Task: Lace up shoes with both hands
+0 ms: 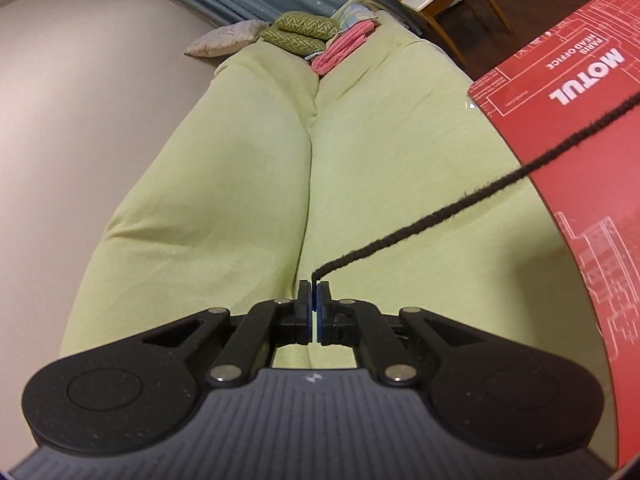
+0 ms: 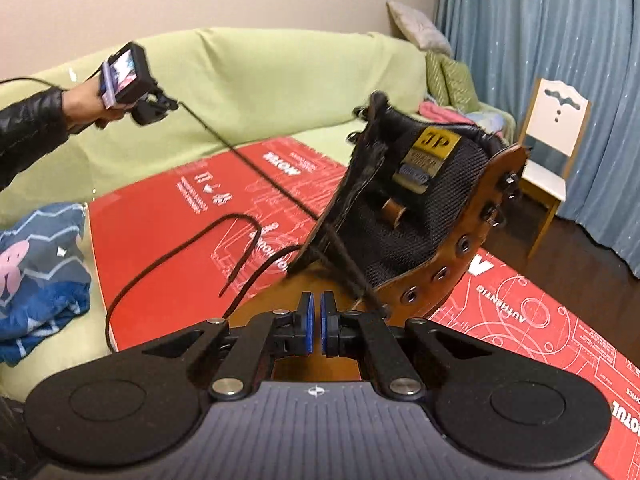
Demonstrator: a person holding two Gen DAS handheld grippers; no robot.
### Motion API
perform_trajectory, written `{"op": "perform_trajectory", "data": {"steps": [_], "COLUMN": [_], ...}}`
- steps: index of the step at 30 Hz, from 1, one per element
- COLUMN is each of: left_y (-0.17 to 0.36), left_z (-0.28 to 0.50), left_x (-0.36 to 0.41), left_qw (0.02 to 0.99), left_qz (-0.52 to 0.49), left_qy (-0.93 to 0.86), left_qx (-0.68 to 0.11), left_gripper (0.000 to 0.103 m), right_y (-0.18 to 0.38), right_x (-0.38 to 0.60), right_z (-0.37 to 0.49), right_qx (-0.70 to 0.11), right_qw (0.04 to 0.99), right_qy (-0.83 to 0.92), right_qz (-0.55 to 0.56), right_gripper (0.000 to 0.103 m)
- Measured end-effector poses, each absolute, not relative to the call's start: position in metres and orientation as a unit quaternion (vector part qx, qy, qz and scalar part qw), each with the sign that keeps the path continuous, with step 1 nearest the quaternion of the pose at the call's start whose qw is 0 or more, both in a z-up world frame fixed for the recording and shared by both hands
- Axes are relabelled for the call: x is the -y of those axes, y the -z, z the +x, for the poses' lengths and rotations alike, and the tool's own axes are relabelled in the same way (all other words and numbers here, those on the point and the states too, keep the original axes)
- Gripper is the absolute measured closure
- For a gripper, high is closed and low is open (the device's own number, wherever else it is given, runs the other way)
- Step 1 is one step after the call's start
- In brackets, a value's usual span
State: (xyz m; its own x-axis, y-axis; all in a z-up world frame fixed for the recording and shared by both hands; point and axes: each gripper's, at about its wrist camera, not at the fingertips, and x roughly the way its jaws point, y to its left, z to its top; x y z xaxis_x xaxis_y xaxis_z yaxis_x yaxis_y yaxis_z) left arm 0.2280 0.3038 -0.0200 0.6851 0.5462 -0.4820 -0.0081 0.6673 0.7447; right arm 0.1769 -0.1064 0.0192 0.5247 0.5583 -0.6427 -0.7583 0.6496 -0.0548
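Observation:
A brown leather boot (image 2: 440,208) with a black mesh tongue and a yellow label stands on a red printed board (image 2: 160,208). My left gripper (image 1: 315,284) is shut on the end of a black lace (image 1: 460,208), which runs taut to the upper right over the red board (image 1: 580,120). In the right wrist view a hand in a black sleeve holds that left gripper (image 2: 172,104) up at the left, and the lace (image 2: 248,164) stretches from it down to the boot's eyelets. My right gripper (image 2: 316,304) hovers over the boot's toe, its pads a narrow gap apart with nothing between them. Another lace end (image 2: 240,220) lies loose on the board.
The board rests on a green-covered sofa (image 1: 240,160) with cushions (image 1: 296,32) and pink cloth at its far end. A blue patterned cloth (image 2: 36,264) lies at the left. A white chair (image 2: 556,140) stands before blue curtains (image 2: 540,20) on dark floor.

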Motion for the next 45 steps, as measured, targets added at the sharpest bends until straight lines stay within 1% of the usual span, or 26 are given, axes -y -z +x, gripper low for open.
{"op": "perform_trajectory", "data": {"steps": [4, 7, 10, 11, 12, 14, 17, 21, 27, 31, 32, 33, 36, 41, 45], "left_y": [0.029, 0.034, 0.038, 0.039, 0.039, 0.039, 0.037, 0.025, 0.015, 0.004, 0.000, -0.005, -0.017, -0.027, -0.031], "left_z": [0.234, 0.230, 0.221, 0.218, 0.214, 0.207, 0.200, 0.184, 0.164, 0.150, 0.146, 0.140, 0.117, 0.074, 0.050], "left_x": [-0.308, -0.312, -0.310, -0.309, -0.308, -0.307, -0.315, -0.321, -0.304, -0.279, -0.271, -0.261, -0.220, -0.140, -0.086], "left_qw": [0.846, 0.853, 0.857, 0.858, 0.859, 0.863, 0.871, 0.886, 0.895, 0.905, 0.907, 0.909, 0.905, 0.854, 0.801], "left_qz": [0.350, 0.327, 0.321, 0.323, 0.323, 0.321, 0.300, 0.282, 0.294, 0.310, 0.315, 0.321, 0.341, 0.386, 0.429], "left_qy": [-0.147, -0.137, -0.128, -0.122, -0.114, -0.098, -0.089, -0.080, -0.035, 0.002, 0.017, 0.038, 0.133, 0.317, 0.405], "left_qx": [-0.375, -0.382, -0.382, -0.381, -0.380, -0.378, -0.379, -0.360, -0.333, -0.290, -0.278, -0.265, -0.219, -0.147, -0.106], "left_gripper": [0.101, 0.096, 0.094, 0.092, 0.088, 0.084, 0.084, 0.084, 0.084, 0.084, 0.084, 0.084, 0.084, 0.084, 0.084], "right_y": [-0.024, -0.029, -0.030, -0.029, -0.027, -0.017, -0.002, 0.010, 0.025, 0.033, 0.033, 0.032, 0.025, -0.006, -0.033], "right_x": [0.097, 0.083, 0.060, 0.050, 0.040, 0.016, -0.010, -0.030, -0.037, -0.041, -0.042, -0.041, -0.037, -0.007, 0.022], "right_z": [0.160, 0.147, 0.136, 0.133, 0.130, 0.124, 0.117, 0.115, 0.124, 0.128, 0.129, 0.130, 0.123, 0.107, 0.095], "right_qx": [-0.303, -0.301, -0.303, -0.304, -0.305, -0.311, -0.322, -0.339, -0.371, -0.377, -0.377, -0.380, -0.365, -0.330, -0.293], "right_qw": [0.854, 0.850, 0.851, 0.853, 0.855, 0.854, 0.855, 0.856, 0.851, 0.847, 0.847, 0.846, 0.844, 0.835, 0.822], "right_qy": [-0.390, -0.399, -0.397, -0.392, -0.386, -0.372, -0.351, -0.322, -0.291, -0.290, -0.291, -0.293, -0.310, -0.377, -0.421], "right_qz": [-0.167, -0.164, -0.161, -0.161, -0.164, -0.186, -0.206, -0.221, -0.232, -0.238, -0.237, -0.233, -0.242, -0.230, -0.247], "right_gripper": [0.100, 0.097, 0.097, 0.094, 0.093, 0.093, 0.093, 0.093, 0.093, 0.094, 0.100, 0.102, 0.103, 0.103, 0.103]}}
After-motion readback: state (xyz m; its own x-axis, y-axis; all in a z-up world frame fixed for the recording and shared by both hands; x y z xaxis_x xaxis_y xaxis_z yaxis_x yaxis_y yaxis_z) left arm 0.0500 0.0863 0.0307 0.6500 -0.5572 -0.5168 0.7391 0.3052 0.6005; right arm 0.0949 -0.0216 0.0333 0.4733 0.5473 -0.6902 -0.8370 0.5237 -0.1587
